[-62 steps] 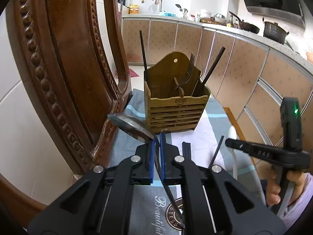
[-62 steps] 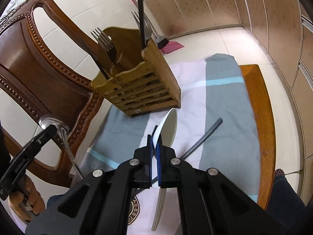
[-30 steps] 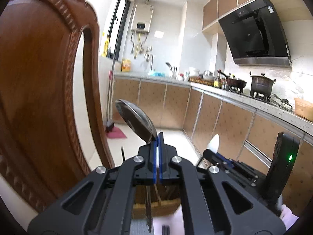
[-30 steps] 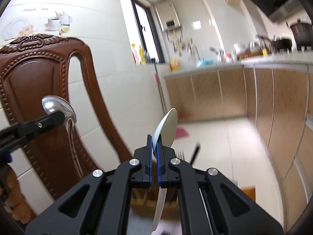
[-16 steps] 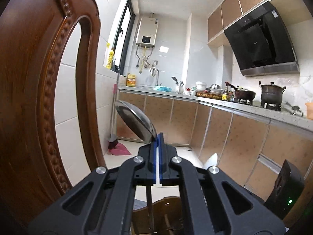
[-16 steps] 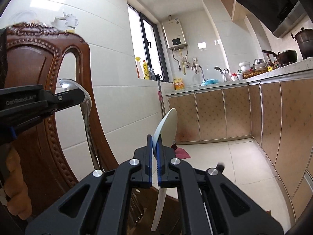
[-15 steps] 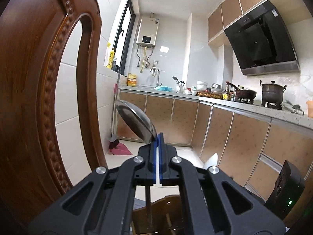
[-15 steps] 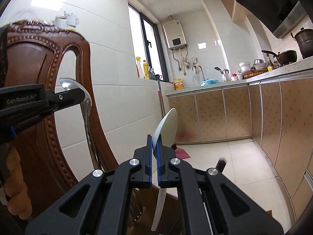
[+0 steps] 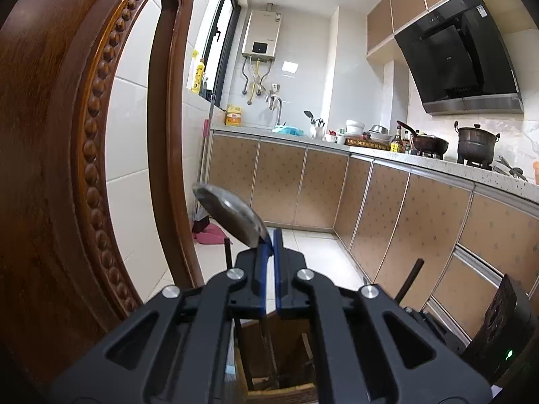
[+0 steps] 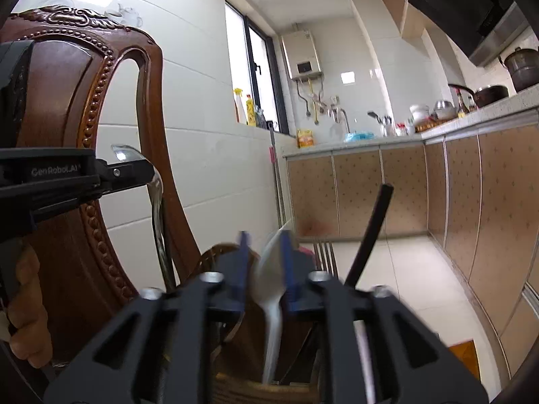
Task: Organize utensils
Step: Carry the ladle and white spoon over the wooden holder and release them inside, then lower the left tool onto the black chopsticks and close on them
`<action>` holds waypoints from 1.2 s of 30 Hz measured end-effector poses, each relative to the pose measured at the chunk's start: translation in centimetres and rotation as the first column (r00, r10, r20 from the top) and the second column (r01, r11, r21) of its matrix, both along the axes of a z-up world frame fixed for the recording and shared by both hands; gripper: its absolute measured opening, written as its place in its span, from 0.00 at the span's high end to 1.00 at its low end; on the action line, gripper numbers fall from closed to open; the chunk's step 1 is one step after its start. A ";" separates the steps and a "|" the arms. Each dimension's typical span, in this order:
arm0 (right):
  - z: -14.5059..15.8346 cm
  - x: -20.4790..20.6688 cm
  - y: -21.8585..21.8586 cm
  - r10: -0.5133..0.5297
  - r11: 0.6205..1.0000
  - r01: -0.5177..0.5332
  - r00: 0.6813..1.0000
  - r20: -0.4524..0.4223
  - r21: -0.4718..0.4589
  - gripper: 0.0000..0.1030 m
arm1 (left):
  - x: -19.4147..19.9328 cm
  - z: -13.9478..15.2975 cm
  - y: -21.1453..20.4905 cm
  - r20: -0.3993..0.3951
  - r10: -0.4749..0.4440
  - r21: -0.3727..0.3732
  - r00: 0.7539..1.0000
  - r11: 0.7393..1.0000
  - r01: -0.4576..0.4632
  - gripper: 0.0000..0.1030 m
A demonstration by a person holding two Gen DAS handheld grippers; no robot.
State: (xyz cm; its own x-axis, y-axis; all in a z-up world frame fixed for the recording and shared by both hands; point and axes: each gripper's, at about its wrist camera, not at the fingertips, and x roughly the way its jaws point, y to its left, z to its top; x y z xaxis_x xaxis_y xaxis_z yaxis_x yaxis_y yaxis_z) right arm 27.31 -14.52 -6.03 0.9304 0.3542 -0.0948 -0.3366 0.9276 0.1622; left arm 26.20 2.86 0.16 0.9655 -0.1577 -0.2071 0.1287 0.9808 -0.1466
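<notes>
hovering over the wooden caddy [image 10: 235, 389] so handles dropped straight in, the left gripper [image 9: 268, 245] pinched the steel spoon [image 9: 229, 213]; the right gripper [image 10: 264, 262] jaws, just spreading, freed the white spoon [image 10: 271, 303] (blurred, handle down).

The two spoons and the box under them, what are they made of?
The spoon in the left gripper, the shiny spoon, looks like polished metal: it mirrors the room. The white spoon between the right gripper's open jaws looks like plastic or ceramic: plain, smooth white; blur hides more. The utensil box looks like light wood or bamboo.
</notes>
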 end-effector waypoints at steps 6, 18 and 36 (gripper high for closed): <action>1.0 -1.3 -1.3 -0.001 0.999 0.003 1.000 -0.031 0.052 0.52 | -1.5 -0.3 0.3 -0.015 -0.001 0.008 1.000 1.000 0.001 0.78; 3.4 -7.0 -5.7 -0.045 0.991 0.051 0.997 -0.058 0.122 0.36 | -6.3 -0.5 -0.1 -0.038 -0.014 0.022 0.999 1.000 0.015 0.51; -8.8 -9.2 -8.5 -0.098 0.995 0.090 0.685 -0.722 -0.050 0.31 | -7.1 -20.3 -5.5 -0.753 -0.209 -0.045 0.624 0.962 0.268 0.77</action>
